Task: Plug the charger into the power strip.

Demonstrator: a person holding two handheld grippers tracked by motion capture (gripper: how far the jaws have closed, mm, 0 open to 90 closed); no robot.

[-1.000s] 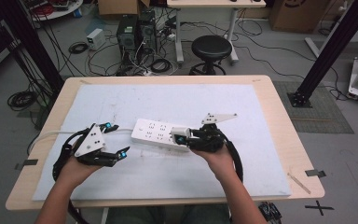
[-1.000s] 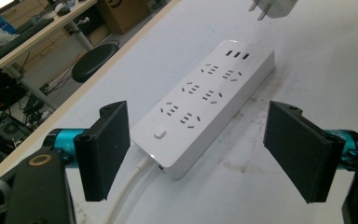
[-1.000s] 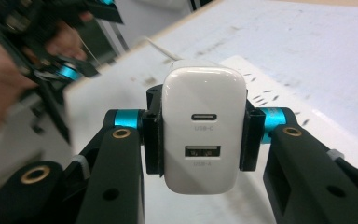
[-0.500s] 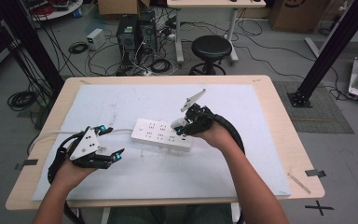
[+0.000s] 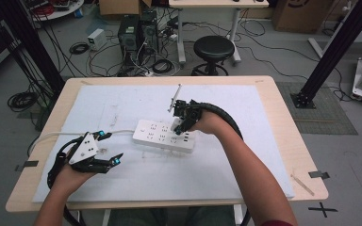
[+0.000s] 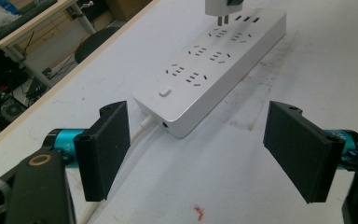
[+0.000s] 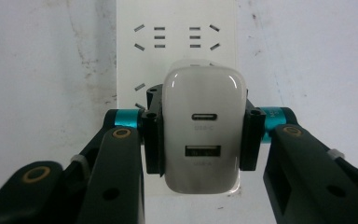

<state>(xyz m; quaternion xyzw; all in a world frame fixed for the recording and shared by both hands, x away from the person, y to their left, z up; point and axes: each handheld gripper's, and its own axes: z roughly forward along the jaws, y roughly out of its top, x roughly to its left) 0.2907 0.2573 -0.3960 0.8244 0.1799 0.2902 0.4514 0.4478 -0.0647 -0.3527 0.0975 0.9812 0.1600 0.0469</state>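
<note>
1. The charger point(image 7: 201, 128) sits clamped between the right gripper's point(image 7: 200, 133) jaws, above the power strip point(image 5: 164, 135) — prongs just clear of its sockets.
2. The left gripper point(image 6: 205, 156) rests agape on the mat point(image 5: 217, 174), holding nothing.
3. The strip's cord point(image 5: 70, 135) runs off — its end hidden.

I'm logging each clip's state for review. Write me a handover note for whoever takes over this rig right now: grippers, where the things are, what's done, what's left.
Right gripper: shut on the white USB charger, held prongs down just above the white power strip; the left gripper view shows the prongs still clear of the sockets.
Left gripper: open, holding nothing, resting on the white mat near the strip's switch end, not touching it.
Power strip: flat at mid-table, its white cable running off to the left edge.
Done: charger picked up and brought over the strip.
Left, probably: line the prongs up with a socket and push in, perhaps steadying the strip with the left gripper.
</note>
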